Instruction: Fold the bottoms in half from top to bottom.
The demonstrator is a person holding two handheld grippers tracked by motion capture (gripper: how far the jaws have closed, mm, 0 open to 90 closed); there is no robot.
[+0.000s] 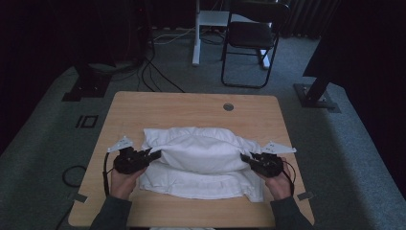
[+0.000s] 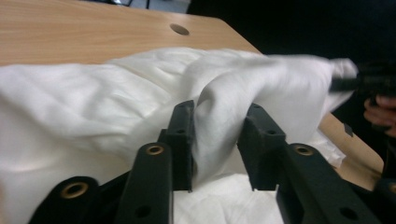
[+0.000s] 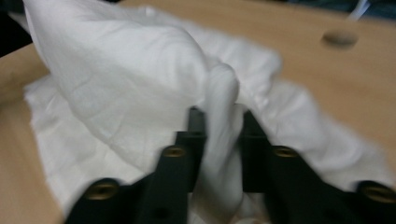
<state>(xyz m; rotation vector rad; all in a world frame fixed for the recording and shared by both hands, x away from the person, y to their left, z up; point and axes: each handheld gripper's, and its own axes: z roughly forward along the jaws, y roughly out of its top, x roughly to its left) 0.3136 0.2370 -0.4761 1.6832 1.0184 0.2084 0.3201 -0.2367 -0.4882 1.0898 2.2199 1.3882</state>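
Observation:
A white cloth lies folded on the wooden table, its upper layer puffed up in a hump. My left gripper is at the cloth's left end and my right gripper at its right end, both pointing inward. In the left gripper view a loose fold of the cloth stands between the parted jaws of the left gripper. In the blurred right gripper view a fold of cloth likewise hangs between the parted jaws of the right gripper.
A round cable hole sits near the table's far edge. A black chair and a white desk leg stand on the carpet beyond. The other hand appears past the cloth in the left gripper view.

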